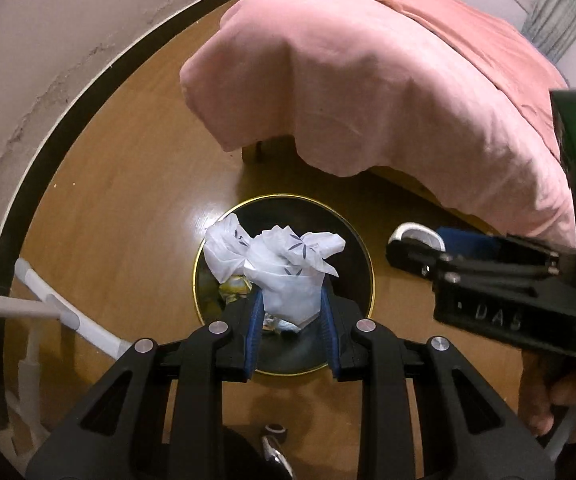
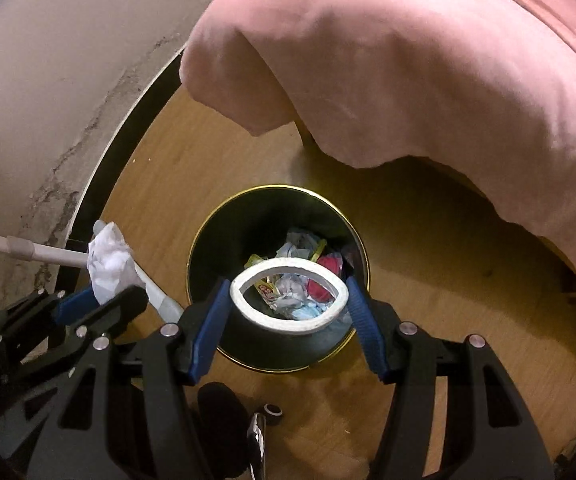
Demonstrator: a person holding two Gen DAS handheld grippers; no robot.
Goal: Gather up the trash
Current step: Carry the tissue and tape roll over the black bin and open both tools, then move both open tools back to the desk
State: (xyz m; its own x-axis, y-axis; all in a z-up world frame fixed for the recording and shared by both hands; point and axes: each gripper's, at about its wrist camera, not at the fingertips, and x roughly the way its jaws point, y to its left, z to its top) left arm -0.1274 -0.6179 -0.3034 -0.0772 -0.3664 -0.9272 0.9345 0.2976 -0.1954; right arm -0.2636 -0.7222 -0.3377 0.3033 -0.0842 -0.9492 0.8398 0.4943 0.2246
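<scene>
Left wrist view
My left tool (image 1: 292,312): pinching a crumpled white tissue (image 1: 288,276) with a small leaf print, blue pads pressed on both its sides.
Where the tissue is: hanging right over the mouth of the black bin (image 1: 362,256), gold rim all round it, not let go yet.
Bin contents: bits of wrapper peek out under the tissue, so some trash is already inside.
My right tool (image 1: 416,248): coming in from the right edge, gripping something white; from here I only catch an arc of it.
Surroundings: wooden floor (image 1: 127,208), pink bedspread (image 1: 368,80) drooping over the bed's edge behind the bin.

Right wrist view
My right tool (image 2: 288,300): clamped on a white ring (image 2: 288,322), likely an empty tape roll, squeezed into an oval between the pads.
Where the ring is: directly above the bin opening, held, not dropped.
Bin (image 2: 203,264): tissues, a yellow wrapper and something red lie at the bottom.
Left tool here: at the left, tissue in its grip, beside a white pipe (image 2: 47,254).

Progress
Done: both pieces are picked up and brought over the bin.
Left: release both, I'd say; whether more trash lies around, I can't tell.
</scene>
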